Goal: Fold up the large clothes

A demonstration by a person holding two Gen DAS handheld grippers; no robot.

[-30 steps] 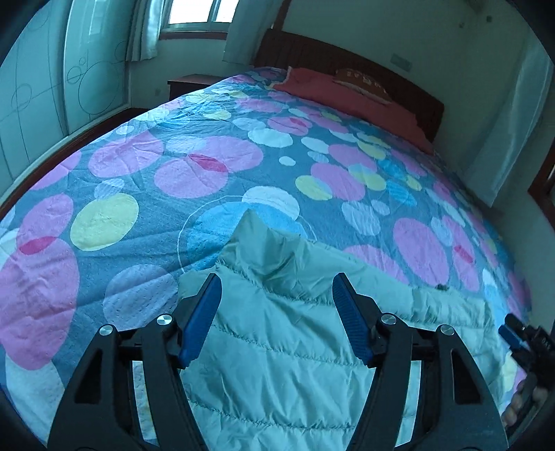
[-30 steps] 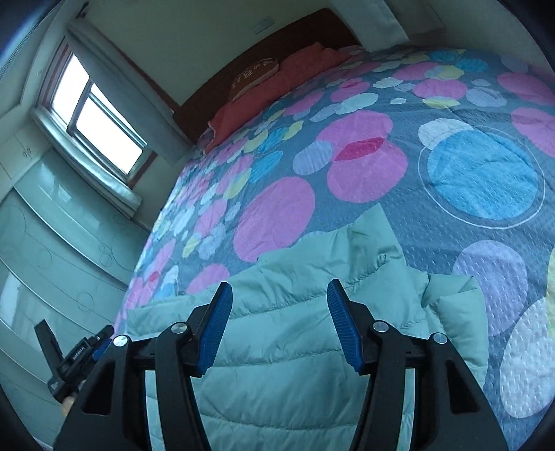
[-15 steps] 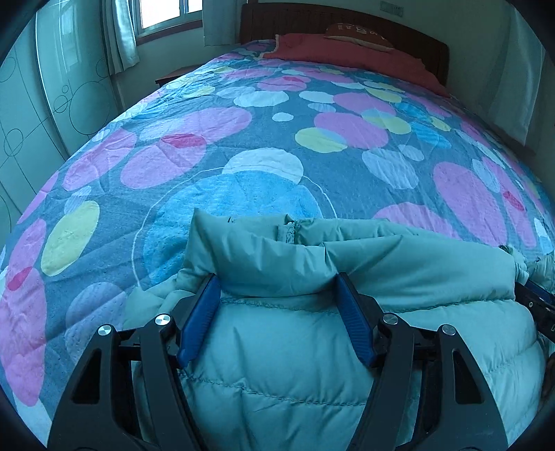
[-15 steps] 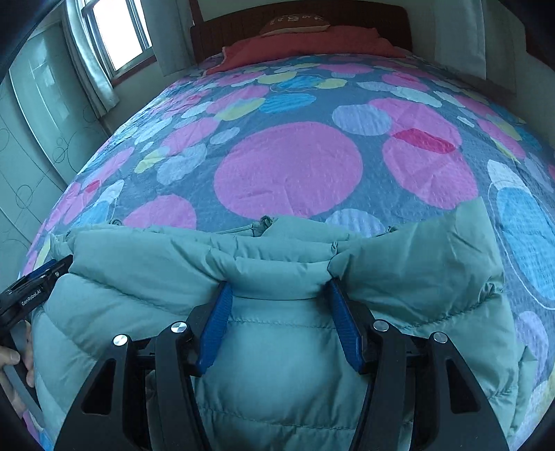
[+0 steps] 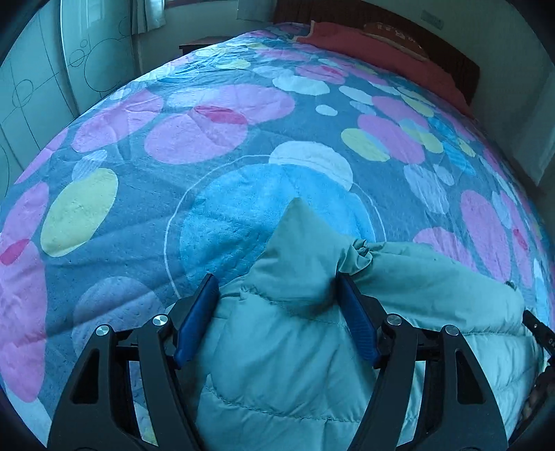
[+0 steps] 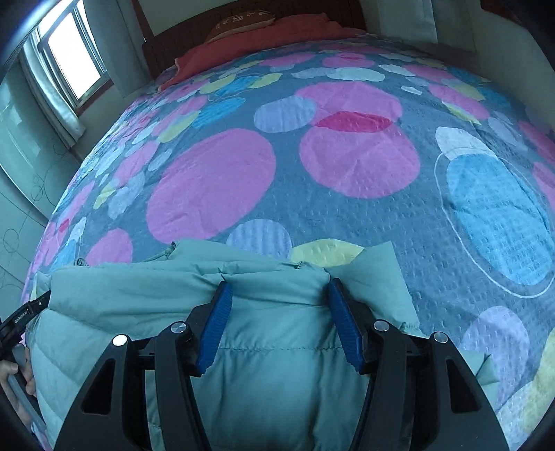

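A pale green quilted puffer jacket (image 5: 288, 340) lies on the bed, its folded upper edge bunched and facing the headboard. My left gripper (image 5: 277, 298) is wide open with the jacket's pointed corner between its blue pads (image 5: 357, 322), which touch the fabric without clamping it. My right gripper (image 6: 277, 305) is also wide open, straddling the jacket's (image 6: 270, 347) folded edge. The other gripper's tip shows at each view's edge (image 5: 541, 333) (image 6: 24, 312).
The bed is covered by a blue spread with pink, yellow and blue circles (image 5: 222, 138) (image 6: 347, 159). Red pillows (image 5: 381, 45) and a dark headboard (image 6: 208, 31) lie at the far end. A window (image 6: 69, 59) and wardrobe doors (image 5: 34, 76) stand at the left.
Both grippers pulled back toward the near edge with the jacket's folded edge. The left view now faces the jacket's pointed corner; jaws stayed open.
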